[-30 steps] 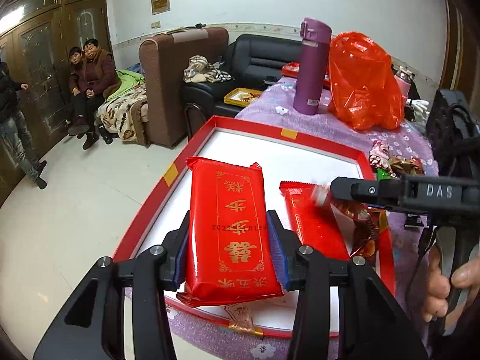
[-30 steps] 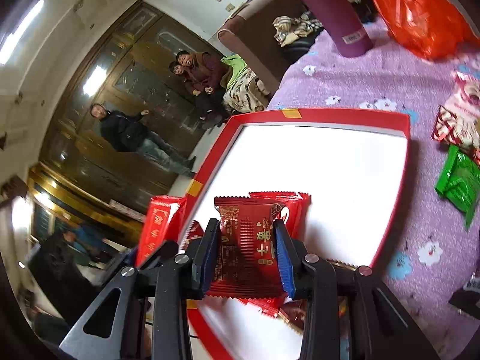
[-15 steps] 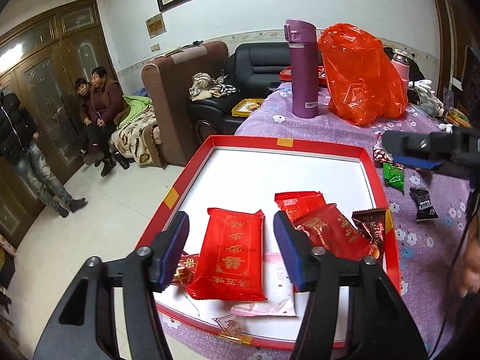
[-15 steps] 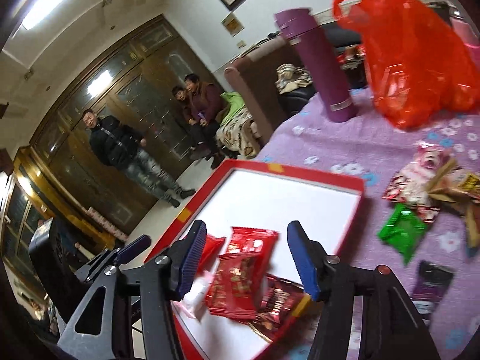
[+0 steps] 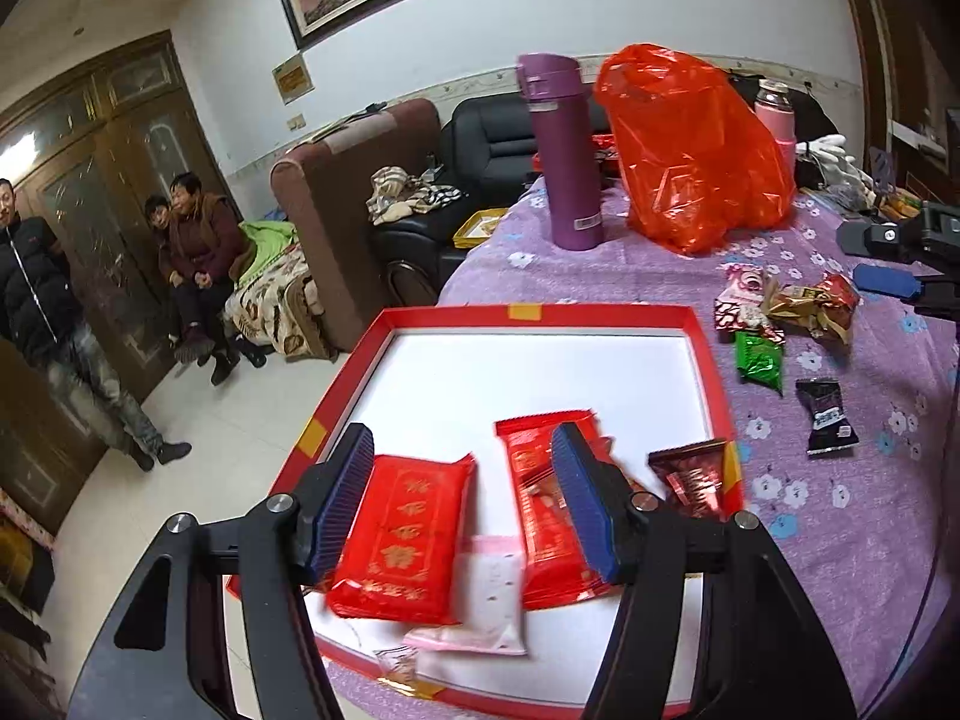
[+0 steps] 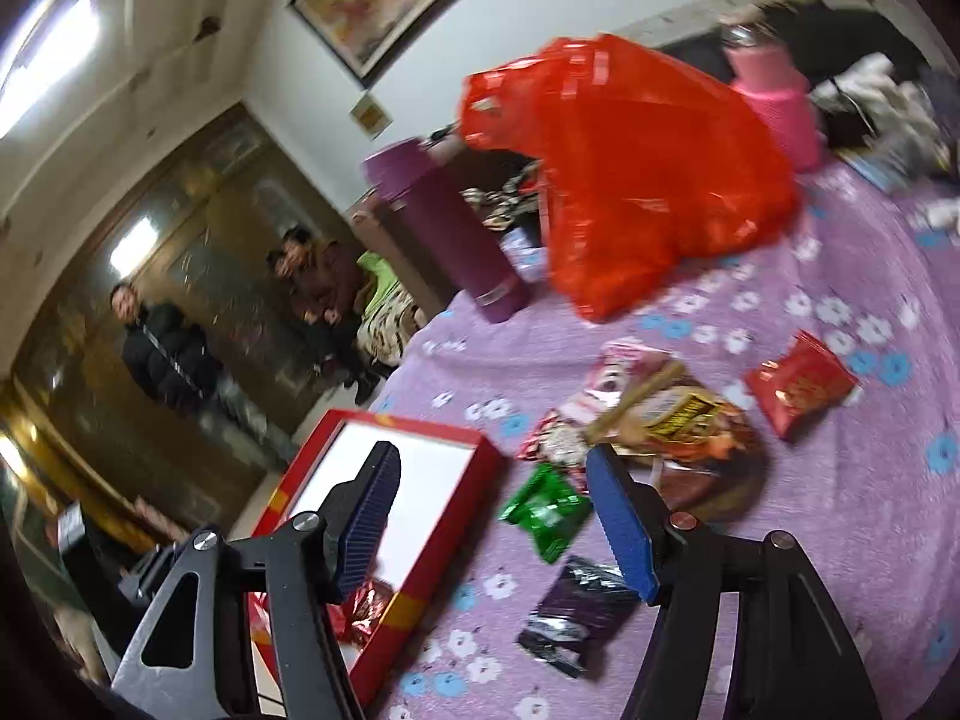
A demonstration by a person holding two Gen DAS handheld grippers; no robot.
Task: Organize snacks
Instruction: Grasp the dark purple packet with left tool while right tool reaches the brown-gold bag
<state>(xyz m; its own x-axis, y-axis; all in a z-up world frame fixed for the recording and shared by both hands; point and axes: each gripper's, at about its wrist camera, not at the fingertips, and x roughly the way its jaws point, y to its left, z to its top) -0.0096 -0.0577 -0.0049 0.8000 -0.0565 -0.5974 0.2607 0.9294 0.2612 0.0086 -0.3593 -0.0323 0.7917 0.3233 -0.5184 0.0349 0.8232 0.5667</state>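
Left tongs (image 5: 462, 504) just opened, empty, above red packet (image 5: 402, 540) at tray (image 5: 540, 318) near edge. Right tongs (image 6: 492, 516) just opened, empty, over loose tabletop snacks (image 6: 648, 420) for sorting.

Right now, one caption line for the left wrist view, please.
Open left gripper above red snack packets lying in the red-rimmed tray; more snacks wait on the purple cloth.

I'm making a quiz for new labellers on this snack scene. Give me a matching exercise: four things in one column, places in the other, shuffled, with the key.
Things:
1. gold-lettered red packet
2. green packet
3. purple flask
4. left claw

Places:
A. upright on the cloth beside the orange bag
B. on the cloth, outside the tray
C. open above the tray
D. flat in the tray

Pairs: 1-D, 2-B, 3-A, 4-C
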